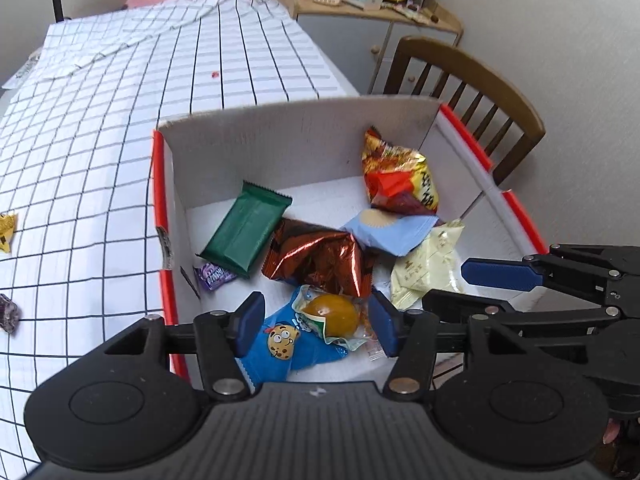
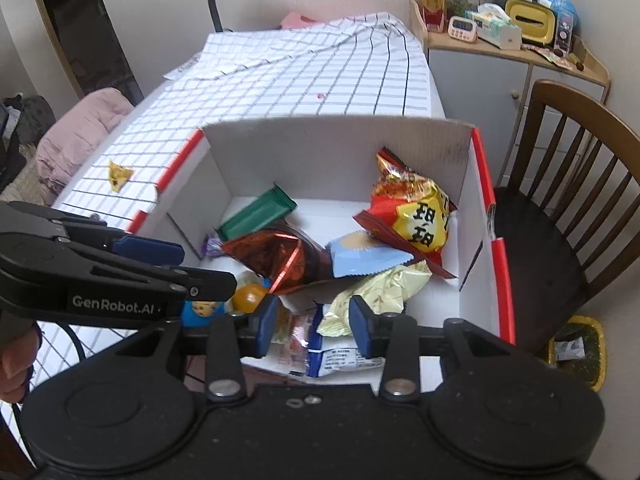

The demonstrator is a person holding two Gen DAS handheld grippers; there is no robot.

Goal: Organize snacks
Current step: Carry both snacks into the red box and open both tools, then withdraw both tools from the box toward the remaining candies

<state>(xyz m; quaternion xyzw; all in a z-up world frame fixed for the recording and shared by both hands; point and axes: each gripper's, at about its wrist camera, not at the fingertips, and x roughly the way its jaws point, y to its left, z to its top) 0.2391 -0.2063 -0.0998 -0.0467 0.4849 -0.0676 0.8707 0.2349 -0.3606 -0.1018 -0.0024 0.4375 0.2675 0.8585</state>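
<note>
Snacks lie heaped in the white cardboard box (image 1: 280, 140) on the checked desk (image 1: 100, 140): a green bar (image 1: 246, 226), a red-yellow bag (image 1: 396, 176), a blue cookie packet (image 1: 288, 344). Both the left gripper (image 1: 316, 324) and the right gripper (image 2: 312, 326) hover above them, fingers partly open and empty.

Even, soft daylight in both views, no hard shadows, glare on the crinkled red foil packet (image 1: 320, 264) and the orange sweet's wrapper (image 1: 332, 314), strong fisheye bending (dark vignette at the corners), grid cloth (image 2: 320, 76) slightly washed out, green bar (image 2: 260, 216) motion-blurred.
</note>
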